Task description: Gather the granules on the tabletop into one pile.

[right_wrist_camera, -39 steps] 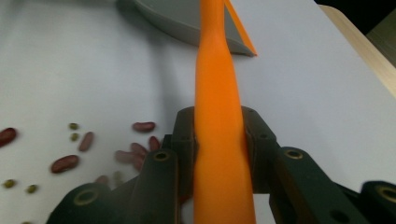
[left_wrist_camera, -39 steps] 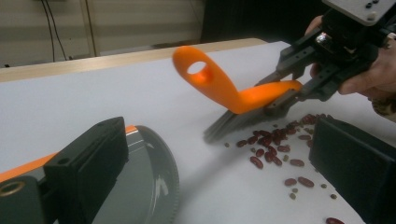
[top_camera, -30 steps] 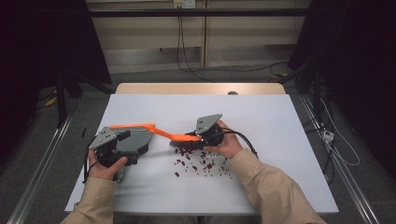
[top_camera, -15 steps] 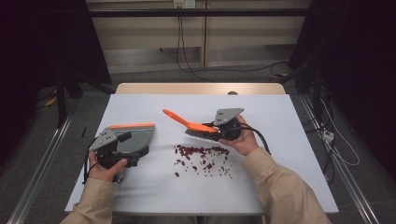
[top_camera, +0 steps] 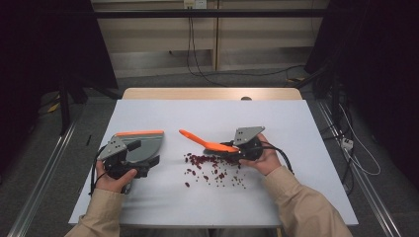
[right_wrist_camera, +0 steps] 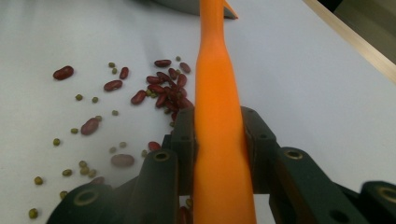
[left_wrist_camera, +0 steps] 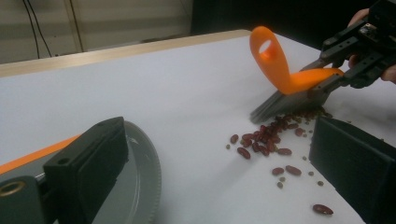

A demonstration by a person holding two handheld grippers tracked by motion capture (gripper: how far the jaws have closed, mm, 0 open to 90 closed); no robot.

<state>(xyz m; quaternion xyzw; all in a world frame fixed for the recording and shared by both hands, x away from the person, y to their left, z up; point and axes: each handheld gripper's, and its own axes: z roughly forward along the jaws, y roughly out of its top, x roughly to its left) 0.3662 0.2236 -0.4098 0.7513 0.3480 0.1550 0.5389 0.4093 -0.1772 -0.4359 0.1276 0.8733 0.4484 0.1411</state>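
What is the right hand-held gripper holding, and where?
The right hand-held gripper is shut on the orange brush, gripping its handle just above the bristles.

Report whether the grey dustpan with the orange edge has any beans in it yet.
Cannot tell fully: the visible part of the grey dustpan with the orange edge looks empty, while the red beans lie scattered on the white table.

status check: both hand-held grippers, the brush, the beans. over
Right hand-held gripper shut on orange brush, bristles at the red beans. Left hand-held gripper holds grey dustpan, short of the beans. Nothing between them.
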